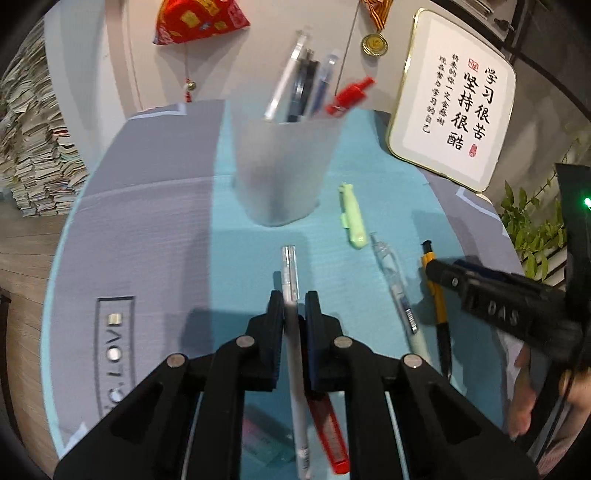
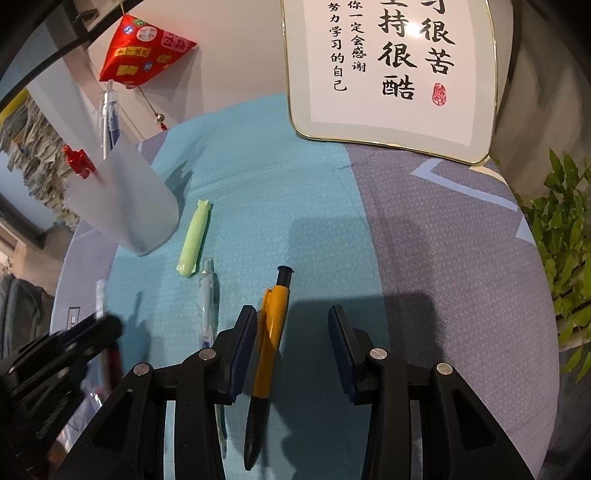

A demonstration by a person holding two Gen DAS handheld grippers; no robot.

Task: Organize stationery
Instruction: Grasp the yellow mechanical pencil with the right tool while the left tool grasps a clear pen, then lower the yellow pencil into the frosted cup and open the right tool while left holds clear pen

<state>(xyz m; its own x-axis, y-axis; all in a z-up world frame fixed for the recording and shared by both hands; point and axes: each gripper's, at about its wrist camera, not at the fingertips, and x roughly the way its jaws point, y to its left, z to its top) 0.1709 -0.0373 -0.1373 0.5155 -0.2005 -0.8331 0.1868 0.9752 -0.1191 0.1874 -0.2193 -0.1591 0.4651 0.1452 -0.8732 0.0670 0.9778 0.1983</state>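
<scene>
My left gripper is shut on a white pen and holds it above the teal mat, just short of the frosted pen cup. The cup holds several pens and a red clip. My right gripper is open over a yellow-and-black pen that lies between its fingers, close to the left one. A green pen and a clear pen lie to its left; both also show in the left wrist view, the green pen and the clear pen.
A framed calligraphy board leans at the back of the table. A red pouch and a medal hang on the wall. A red utility knife lies under my left gripper. A green plant stands at the right edge.
</scene>
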